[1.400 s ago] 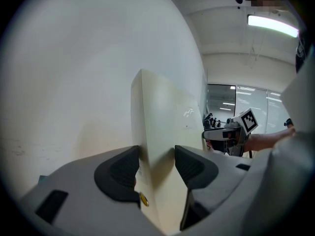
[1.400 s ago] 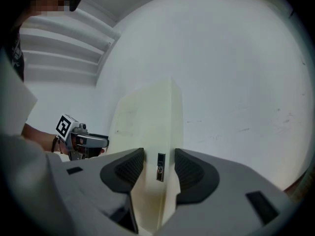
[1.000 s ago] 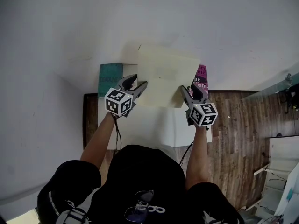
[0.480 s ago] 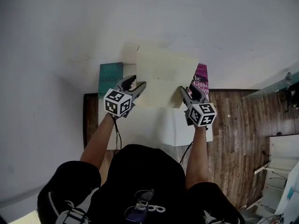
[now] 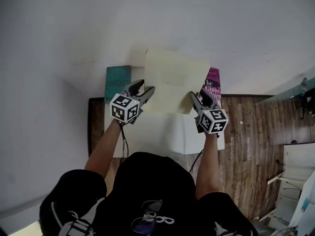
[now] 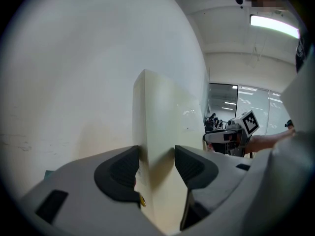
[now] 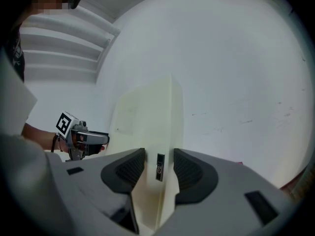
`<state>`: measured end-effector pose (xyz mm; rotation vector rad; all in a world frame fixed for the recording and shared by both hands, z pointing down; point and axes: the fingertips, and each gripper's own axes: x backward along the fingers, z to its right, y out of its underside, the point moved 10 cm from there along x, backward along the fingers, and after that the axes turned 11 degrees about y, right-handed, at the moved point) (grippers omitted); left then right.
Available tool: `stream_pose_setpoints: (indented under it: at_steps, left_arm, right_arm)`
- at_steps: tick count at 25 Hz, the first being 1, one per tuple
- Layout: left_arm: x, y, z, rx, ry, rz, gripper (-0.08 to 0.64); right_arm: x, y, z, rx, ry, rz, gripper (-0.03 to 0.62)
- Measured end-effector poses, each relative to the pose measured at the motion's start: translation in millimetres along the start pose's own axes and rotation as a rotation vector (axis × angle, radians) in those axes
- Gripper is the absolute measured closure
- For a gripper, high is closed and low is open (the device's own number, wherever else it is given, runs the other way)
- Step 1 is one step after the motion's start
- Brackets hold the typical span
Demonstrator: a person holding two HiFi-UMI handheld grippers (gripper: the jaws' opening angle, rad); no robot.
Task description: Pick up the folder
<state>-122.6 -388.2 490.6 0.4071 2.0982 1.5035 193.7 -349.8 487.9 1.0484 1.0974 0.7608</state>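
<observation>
The folder (image 5: 173, 80), cream and upright, sits in the upper middle of the head view, flat against the white wall (image 5: 147, 23), with one side edge in each claw. The left gripper (image 6: 156, 165) is clamped on one edge, both dark pads pressed to it. The right gripper (image 7: 158, 168), whose jaws have just been closing a little, grips the other edge, where a small metal fitting (image 7: 160, 167) shows between the pads. The grey jaws cut off the folder's lower end in both gripper views, so it is hard to say whether it rests on the white table (image 5: 167, 134) or hangs just clear. A teal book (image 5: 117, 80) at the folder's left and a pink book (image 5: 213, 85) at its right are each partly hidden behind it, and the pink cover's print is cut off. The person's dark clothing (image 5: 147, 191) fills the bottom of the head view and covers the table's near edge. A wooden floor (image 5: 251, 132) lies to the right. The left gripper view shows a ceiling light strip (image 6: 273, 26) at the upper right and glass partitions (image 6: 246, 100) below it.
</observation>
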Motion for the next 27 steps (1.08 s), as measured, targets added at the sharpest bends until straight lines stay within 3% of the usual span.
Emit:
stream_pose_setpoints:
  at_steps: [27]
  left_arm:
    - [1, 9, -3, 0.017, 0.008, -0.007, 0.316]
  right_arm:
    - [0, 11, -4, 0.0, 0.013, -0.015, 0.394]
